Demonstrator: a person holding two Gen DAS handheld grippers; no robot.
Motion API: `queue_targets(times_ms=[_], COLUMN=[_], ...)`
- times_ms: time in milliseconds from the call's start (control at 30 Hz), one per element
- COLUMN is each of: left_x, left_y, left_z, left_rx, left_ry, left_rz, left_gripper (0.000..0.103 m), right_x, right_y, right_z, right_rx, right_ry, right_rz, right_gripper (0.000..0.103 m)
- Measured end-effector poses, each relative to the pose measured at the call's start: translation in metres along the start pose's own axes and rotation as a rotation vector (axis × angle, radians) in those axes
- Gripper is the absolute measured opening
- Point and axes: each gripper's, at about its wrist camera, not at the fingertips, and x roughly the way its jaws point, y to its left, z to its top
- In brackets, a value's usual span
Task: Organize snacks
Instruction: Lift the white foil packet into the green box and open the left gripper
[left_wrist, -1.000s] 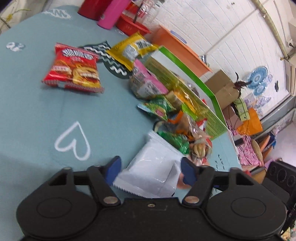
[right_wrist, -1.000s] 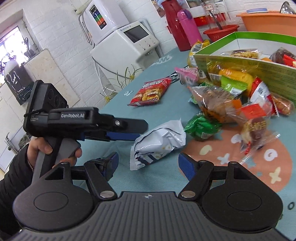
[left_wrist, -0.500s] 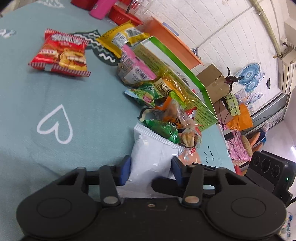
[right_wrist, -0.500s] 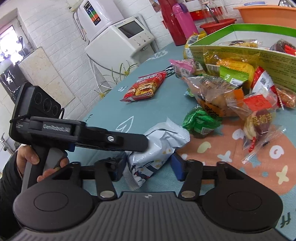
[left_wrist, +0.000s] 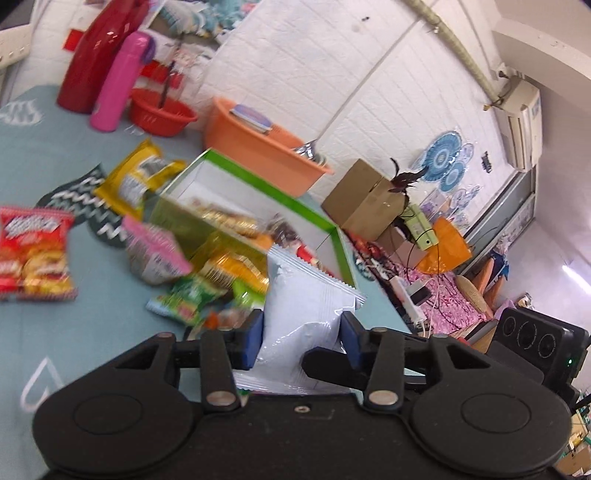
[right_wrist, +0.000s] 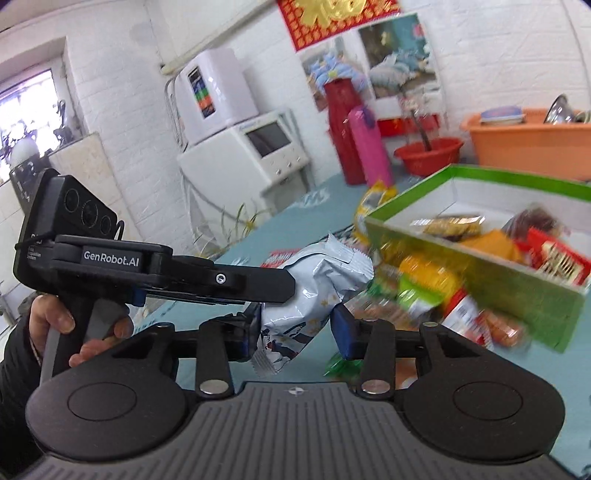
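Left gripper (left_wrist: 301, 334) and right gripper (right_wrist: 297, 328), jaws just drawn in from wide, now both clamped on the one white snack bag (left_wrist: 306, 295), lifted clear of the teal tablecloth (left_wrist: 44, 155) it lay on a second ago and held up just short of the green box (left_wrist: 332, 236): probably on its way in among the packets already there. Left loose on the cloth: red chip bag (left_wrist: 31, 254), yellow packet (left_wrist: 136, 177), pink packet (left_wrist: 155, 251), green one (left_wrist: 186, 295); beyond, pink bottle (left_wrist: 116, 81), red basin (left_wrist: 162, 112), orange tub (left_wrist: 258, 147), white brick wall (left_wrist: 314, 62).
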Motion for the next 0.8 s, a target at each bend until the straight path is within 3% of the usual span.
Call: queue_targets(times_ms=[367,800], left_x=[0.095,0.204], left_y=[-0.029,-0.023], left_z=[0.050,0.078], left_rx=[0.081,0.024], left_ry=[0.030,0.088], left_rz=[-0.101,-0.153], left_gripper=[0.057,0.058], right_x=[-0.020,-0.009], right_y=[-0.069,-0.151], right_z=[0.027,0.035], right_rx=[0.034,0.092], right_ry=[-0.133,-0.171], right_rz=[-0.151,-0.276], right_gripper=[0.070,0.070])
